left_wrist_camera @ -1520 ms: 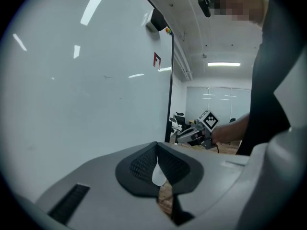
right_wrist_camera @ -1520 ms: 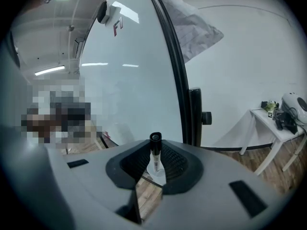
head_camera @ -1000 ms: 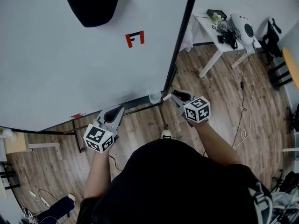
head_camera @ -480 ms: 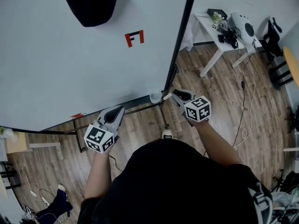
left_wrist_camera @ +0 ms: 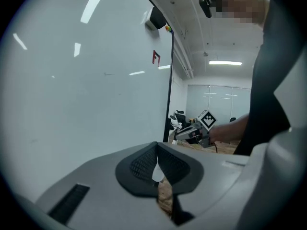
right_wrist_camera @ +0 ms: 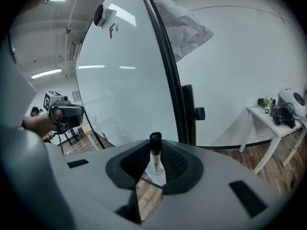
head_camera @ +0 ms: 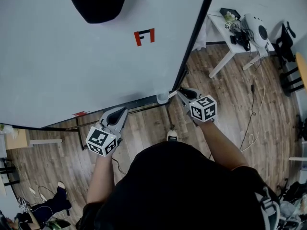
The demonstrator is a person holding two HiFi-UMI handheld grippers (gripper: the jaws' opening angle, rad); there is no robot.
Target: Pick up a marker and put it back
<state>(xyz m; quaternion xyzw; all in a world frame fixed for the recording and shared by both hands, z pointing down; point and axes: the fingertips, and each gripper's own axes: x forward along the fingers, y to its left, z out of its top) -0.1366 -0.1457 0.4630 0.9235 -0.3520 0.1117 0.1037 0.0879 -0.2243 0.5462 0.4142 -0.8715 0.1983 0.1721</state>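
Marker (right_wrist_camera: 155, 153) is clenched upright in the right hand-held gripper (right_wrist_camera: 154, 139), at the cup (head_camera: 163, 97) by the whiteboard's (head_camera: 72, 66) five o'clock corner. Likely put-back: lower, release. Left hand-held gripper (left_wrist_camera: 156, 146) is clenched, empty.

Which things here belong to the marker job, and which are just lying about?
Job:
- marker, between the jaws of the right gripper
- small cup at the lower corner of the whiteboard

Lying about:
- white table with gear on it
- red mark and black object on the board
- left gripper, shut and empty
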